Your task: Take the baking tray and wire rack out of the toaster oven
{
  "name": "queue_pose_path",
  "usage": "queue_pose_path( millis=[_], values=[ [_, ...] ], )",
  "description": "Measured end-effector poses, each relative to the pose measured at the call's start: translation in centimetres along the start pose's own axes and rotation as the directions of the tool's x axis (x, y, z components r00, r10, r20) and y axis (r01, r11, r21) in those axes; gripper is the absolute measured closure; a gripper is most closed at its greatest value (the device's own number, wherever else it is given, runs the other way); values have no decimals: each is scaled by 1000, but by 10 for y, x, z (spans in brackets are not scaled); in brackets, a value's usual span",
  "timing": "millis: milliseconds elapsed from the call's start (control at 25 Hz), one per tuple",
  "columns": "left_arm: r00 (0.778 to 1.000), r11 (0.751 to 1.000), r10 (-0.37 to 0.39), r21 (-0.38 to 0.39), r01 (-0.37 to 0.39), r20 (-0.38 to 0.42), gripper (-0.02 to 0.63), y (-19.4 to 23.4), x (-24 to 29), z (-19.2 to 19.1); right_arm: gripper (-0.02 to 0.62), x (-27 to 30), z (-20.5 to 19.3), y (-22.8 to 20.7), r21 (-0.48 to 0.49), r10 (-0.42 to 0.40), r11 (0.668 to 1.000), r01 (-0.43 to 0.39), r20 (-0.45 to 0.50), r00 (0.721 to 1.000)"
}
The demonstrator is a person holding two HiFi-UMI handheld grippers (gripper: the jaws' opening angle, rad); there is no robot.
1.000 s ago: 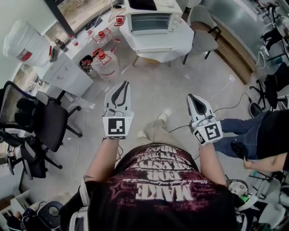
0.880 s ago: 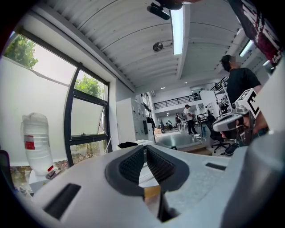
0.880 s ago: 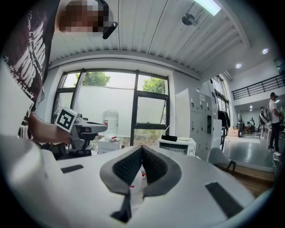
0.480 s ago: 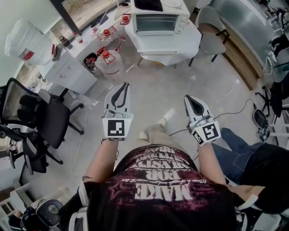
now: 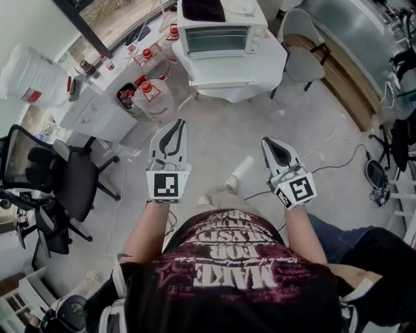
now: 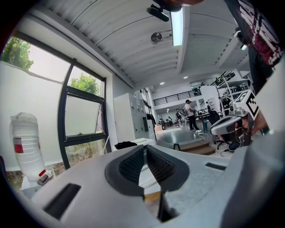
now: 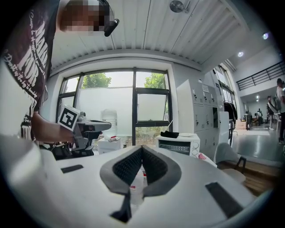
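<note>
toaster oven [image 5: 218,39] well ahead, fingers [image 7: 127,165] closed, empty

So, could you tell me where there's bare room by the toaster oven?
The white table is bare in front of the toaster oven. A dark cloth and plate fill the oven's top; water jugs crowd the floor beside it.
</note>
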State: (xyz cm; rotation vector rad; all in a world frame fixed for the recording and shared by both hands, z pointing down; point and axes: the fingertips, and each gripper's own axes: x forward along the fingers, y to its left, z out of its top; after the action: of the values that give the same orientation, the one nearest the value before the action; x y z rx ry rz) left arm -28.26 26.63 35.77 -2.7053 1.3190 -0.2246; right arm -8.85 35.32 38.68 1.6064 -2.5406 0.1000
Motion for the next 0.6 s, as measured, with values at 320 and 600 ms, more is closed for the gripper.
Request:
queue_pose_path(
  millis=[320,600],
  values=[
    [1000,1000,26,13,-26,-1,581,-2,44,13,592,16,-1,-46,31,24,999,-25,20,999],
    [998,998,69,11,-69,-6,581,-9,71,21,592,22,0,-85,39,56,998,-58,34,998]
  ],
)
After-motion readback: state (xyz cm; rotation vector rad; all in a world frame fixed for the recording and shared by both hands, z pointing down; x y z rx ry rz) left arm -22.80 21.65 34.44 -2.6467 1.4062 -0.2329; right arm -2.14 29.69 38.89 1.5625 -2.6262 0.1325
